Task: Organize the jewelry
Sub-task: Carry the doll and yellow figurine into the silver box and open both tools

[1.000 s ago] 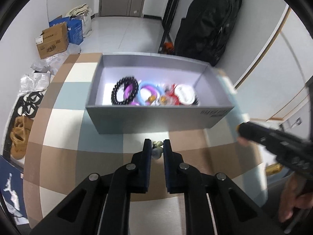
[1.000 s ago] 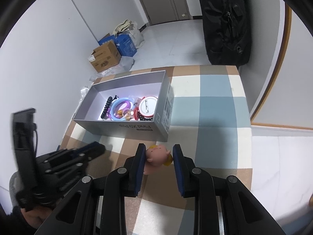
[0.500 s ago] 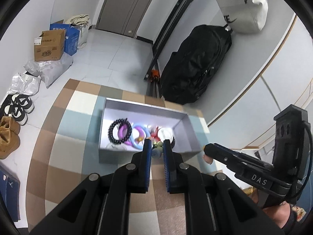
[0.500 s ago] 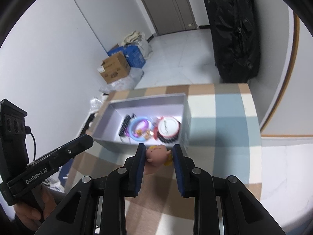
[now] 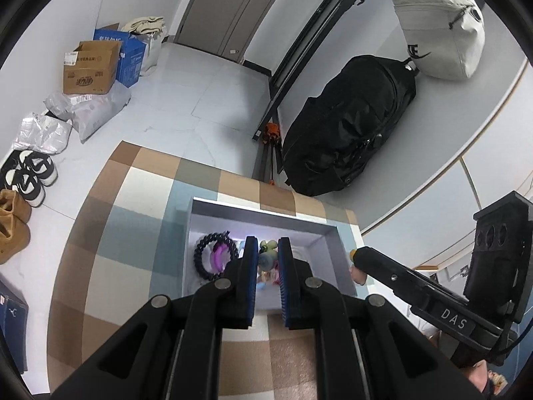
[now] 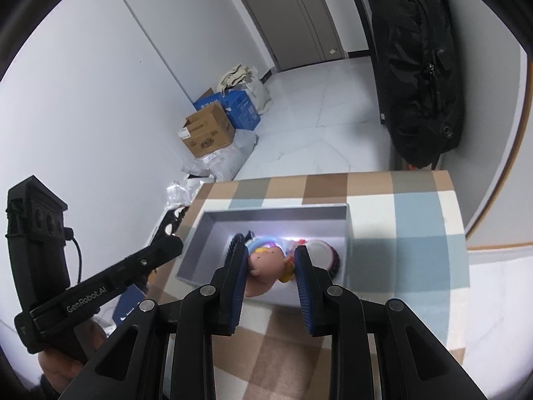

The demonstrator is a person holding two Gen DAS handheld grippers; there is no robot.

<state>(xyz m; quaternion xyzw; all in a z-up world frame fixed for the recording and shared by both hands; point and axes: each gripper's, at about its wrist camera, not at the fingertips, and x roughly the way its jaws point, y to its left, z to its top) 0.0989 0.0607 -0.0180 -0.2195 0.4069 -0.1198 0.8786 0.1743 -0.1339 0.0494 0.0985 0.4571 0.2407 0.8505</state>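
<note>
A grey open box sits on a checked table and holds a black bead bracelet, coloured bangles and a white round piece. My left gripper is shut on a small pale green and grey charm and holds it high over the box. My right gripper is shut on a small pink doll-head figure with a yellow part, also above the box. Each gripper shows in the other's view.
The checked table ends at its far edge near a black bag against the wall. Cardboard boxes, plastic parcels and shoes lie on the floor at the left. A white bag hangs above.
Both grippers have risen well above the table and come over the box, each keeping its item. The box looks smaller and lies under the fingertips now.
</note>
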